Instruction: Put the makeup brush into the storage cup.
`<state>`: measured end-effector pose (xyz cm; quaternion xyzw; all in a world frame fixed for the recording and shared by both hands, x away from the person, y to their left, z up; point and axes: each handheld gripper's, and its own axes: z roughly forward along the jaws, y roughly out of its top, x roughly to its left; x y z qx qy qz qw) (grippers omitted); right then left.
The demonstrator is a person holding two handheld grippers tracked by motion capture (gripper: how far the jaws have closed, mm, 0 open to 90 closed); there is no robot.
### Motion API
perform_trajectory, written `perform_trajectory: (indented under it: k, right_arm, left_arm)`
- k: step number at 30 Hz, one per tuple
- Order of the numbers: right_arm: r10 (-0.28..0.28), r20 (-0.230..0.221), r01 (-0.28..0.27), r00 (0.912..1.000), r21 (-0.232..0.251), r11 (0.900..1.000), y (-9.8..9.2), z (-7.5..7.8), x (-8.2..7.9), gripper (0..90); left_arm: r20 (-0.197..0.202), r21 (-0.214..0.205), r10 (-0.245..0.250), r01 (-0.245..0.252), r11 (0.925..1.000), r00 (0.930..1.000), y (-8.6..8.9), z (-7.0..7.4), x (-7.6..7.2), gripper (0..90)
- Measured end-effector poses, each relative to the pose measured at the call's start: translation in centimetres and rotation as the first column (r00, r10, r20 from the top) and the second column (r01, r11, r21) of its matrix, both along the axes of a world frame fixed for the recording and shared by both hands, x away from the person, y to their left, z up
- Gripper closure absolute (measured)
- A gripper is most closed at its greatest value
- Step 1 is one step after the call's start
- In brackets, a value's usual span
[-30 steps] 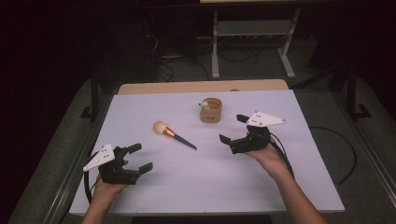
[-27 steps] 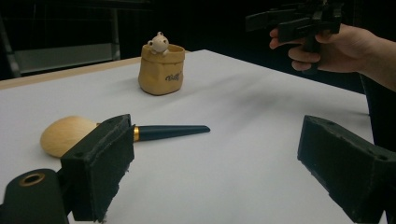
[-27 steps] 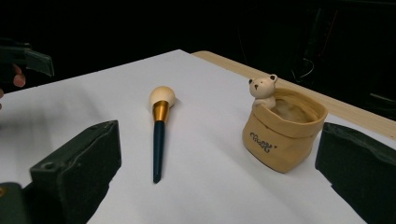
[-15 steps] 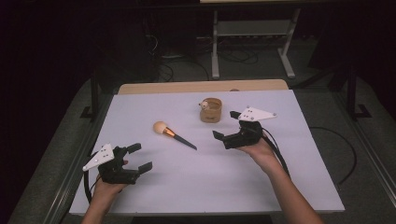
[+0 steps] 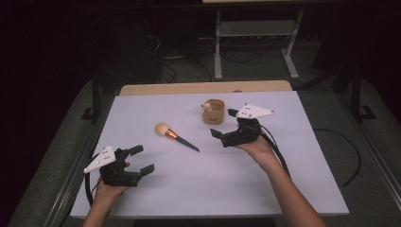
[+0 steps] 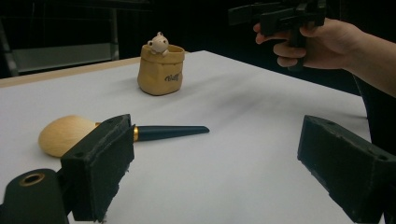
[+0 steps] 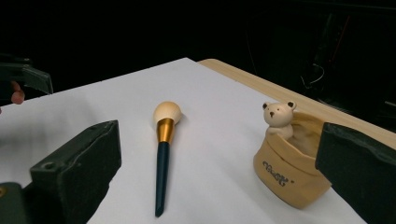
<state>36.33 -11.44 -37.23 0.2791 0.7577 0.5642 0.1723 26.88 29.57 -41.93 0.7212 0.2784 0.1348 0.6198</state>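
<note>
High view first: we see a makeup brush point(image 5: 176, 136) lying flat on the white table point(image 5: 227, 189), a little left of the middle. Its round, cream-coloured bristle head points to the far left, a short gold ferrule follows, and the slim dark handle tapers to a point toward the near right. In the right gripper view the same brush point(image 7: 164, 154) lies lengthwise before us, head away, pointed tip nearest.

Behind and to the right of the brush stands a small tan pouch-shaped holder point(image 5: 213, 111), upright, with a little bear figure peeking over its rim and dark lettering on its side that we cannot read. It stands well apart from the brush. At the far edge a strip of bare wood point(image 5: 203, 88) shows beyond the white surface.

Our left gripper point(image 5: 137, 160) rests at the near left of the table, jaws spread wide and holding nothing; in its own view the brush head sits partly behind the left jaw. Our right gripper point(image 5: 224, 125) hovers just right of the holder, near the brush's handle tip, its jaws likewise wide apart and empty. Nothing lies between the brush and either gripper.
</note>
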Motion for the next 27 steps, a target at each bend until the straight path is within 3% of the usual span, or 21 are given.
perform_trajectory:
  k: [15,27]
  right_arm:
    - [0.022,-0.004,-0.022,0.9997,0.003,0.9998,1.3,0.7,0.9,0.0]
    - [0.053,-0.014,-0.054,0.9985,-0.028,0.9982,3.5,1.3,2.1,0.0]
  left_arm:
    - [-0.002,-0.013,0.005,-0.005,0.9999,1.0,0.1,0.1,-0.1,10.4]
    - [0.0,-0.018,0.008,-0.008,0.9998,1.0,0.3,0.1,0.0,10.4]
